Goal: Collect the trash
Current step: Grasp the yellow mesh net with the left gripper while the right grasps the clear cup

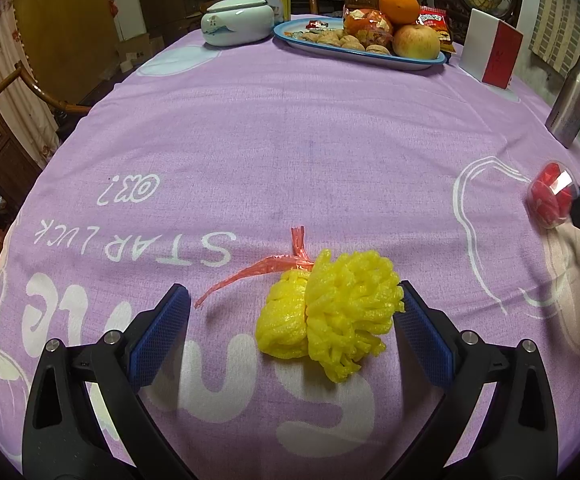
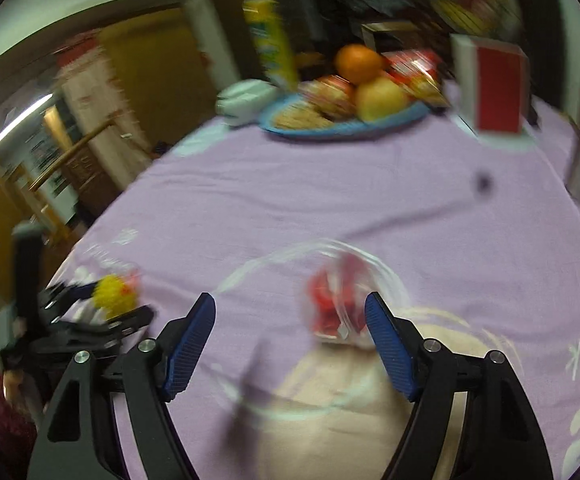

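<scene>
On the purple tablecloth [image 1: 290, 152], the left gripper [image 1: 294, 312] stands wide apart around the yellow foam net [image 1: 330, 312], its right pad just beside the foam; further right, the right gripper [image 2: 290, 312] gapes wide about a blurred red-filled clear wrapper [image 2: 334, 304].

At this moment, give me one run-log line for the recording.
left gripper: open, straddling yellow foam net | right gripper: open, around clear red-filled wrapper | nothing grasped | right view blurred
</scene>
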A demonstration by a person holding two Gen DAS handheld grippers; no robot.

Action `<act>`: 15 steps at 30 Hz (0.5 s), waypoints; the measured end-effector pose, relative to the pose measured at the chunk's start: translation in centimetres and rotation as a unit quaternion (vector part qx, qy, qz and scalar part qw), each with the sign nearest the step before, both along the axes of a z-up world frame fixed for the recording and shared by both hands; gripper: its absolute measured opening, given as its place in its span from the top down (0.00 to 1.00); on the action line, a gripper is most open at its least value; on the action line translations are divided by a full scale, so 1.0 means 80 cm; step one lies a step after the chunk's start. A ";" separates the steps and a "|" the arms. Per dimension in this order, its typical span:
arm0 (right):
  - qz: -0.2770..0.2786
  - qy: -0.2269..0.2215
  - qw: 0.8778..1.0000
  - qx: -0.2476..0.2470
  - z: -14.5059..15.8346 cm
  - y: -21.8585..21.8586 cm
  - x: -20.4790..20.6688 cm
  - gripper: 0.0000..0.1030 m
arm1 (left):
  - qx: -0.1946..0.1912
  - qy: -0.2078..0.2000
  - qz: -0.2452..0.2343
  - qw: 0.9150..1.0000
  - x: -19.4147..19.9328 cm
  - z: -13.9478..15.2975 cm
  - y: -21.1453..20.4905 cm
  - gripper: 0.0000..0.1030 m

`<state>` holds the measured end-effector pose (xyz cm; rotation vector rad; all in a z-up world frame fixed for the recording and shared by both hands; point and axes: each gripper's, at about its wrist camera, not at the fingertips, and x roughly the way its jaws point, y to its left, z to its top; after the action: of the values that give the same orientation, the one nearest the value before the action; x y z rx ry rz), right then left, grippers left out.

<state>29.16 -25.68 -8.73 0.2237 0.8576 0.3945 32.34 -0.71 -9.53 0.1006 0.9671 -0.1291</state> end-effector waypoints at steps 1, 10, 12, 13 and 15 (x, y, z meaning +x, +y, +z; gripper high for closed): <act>0.018 -0.016 1.000 -0.004 0.006 0.007 -0.006 0.26 | 0.000 0.000 0.000 1.000 0.000 0.000 0.000 0.05; -0.032 -0.021 0.999 -0.029 0.009 -0.013 0.000 0.26 | 0.000 0.000 0.000 1.000 0.000 0.000 0.000 0.05; -0.049 -0.007 0.998 -0.033 0.001 -0.020 0.007 0.26 | 0.000 0.000 0.000 1.000 0.000 0.000 0.000 0.05; -0.049 -0.001 0.998 -0.032 -0.002 -0.022 0.008 0.26 | 0.000 0.000 0.000 1.000 -0.001 0.000 0.000 0.05; -0.047 0.006 0.998 -0.040 -0.009 -0.017 0.009 0.25 | 0.000 0.000 0.000 1.000 0.000 0.000 0.000 0.05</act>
<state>29.89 -27.04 -9.41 0.1909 0.8691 0.2711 32.31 -0.70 -9.52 0.1009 0.9668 -0.1286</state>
